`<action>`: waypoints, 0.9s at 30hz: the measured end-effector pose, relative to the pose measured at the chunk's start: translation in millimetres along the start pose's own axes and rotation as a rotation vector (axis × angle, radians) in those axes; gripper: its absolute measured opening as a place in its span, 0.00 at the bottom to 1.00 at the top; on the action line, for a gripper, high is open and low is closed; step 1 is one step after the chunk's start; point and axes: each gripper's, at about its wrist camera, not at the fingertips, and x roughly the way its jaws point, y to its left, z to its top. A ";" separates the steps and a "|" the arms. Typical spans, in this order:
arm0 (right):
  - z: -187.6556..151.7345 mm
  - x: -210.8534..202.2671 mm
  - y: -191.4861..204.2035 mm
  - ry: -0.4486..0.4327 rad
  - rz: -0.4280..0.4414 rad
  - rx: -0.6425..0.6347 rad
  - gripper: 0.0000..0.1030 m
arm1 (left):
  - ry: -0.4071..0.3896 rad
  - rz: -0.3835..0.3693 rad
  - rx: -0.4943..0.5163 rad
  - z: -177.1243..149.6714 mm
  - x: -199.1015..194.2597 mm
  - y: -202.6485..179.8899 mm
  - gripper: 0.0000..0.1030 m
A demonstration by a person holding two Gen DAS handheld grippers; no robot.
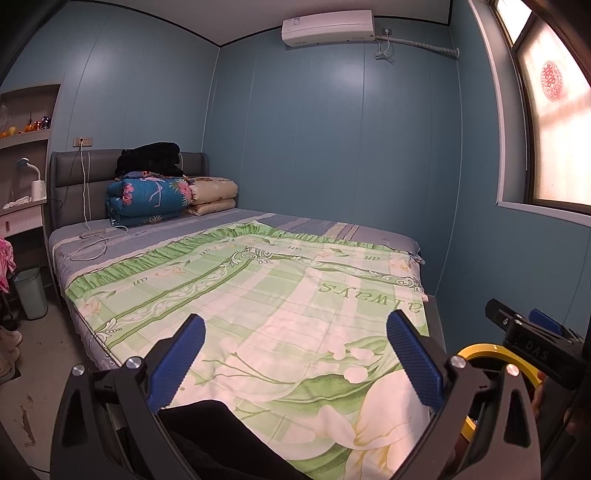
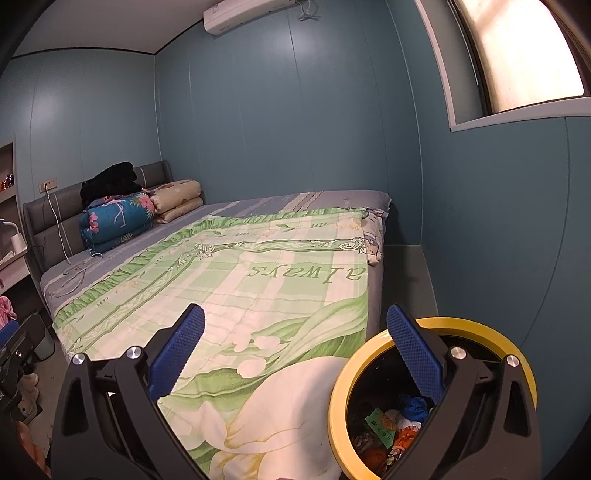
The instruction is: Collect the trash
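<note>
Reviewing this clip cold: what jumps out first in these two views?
The green floral bedspread reading "always" fills the bed ahead. At lower right, a yellow-rimmed bin already holds colourful trash, right beside the open right gripper. Folded quilts are stacked at the headboard.

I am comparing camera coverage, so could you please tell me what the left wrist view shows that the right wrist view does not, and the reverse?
Only the left wrist view shows the pale green waste basket on the floor beside the bed, the red paper cutting on the window, and the right gripper from outside. Only the right wrist view looks into the yellow-rimmed bin and shows the trash inside. Both show the green floral sheet, the folded quilts and the air conditioner. Each camera's own jaws stand open and empty.
</note>
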 end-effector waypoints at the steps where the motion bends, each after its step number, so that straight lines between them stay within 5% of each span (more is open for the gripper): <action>1: -0.4 0.8 -0.4 0.003 0.003 0.000 0.92 | 0.000 -0.001 0.000 0.0 -0.1 -0.2 0.92; 27: -1.9 2.9 -6.6 0.024 0.004 0.014 0.92 | 0.014 -0.008 0.003 -2.6 0.5 2.4 0.92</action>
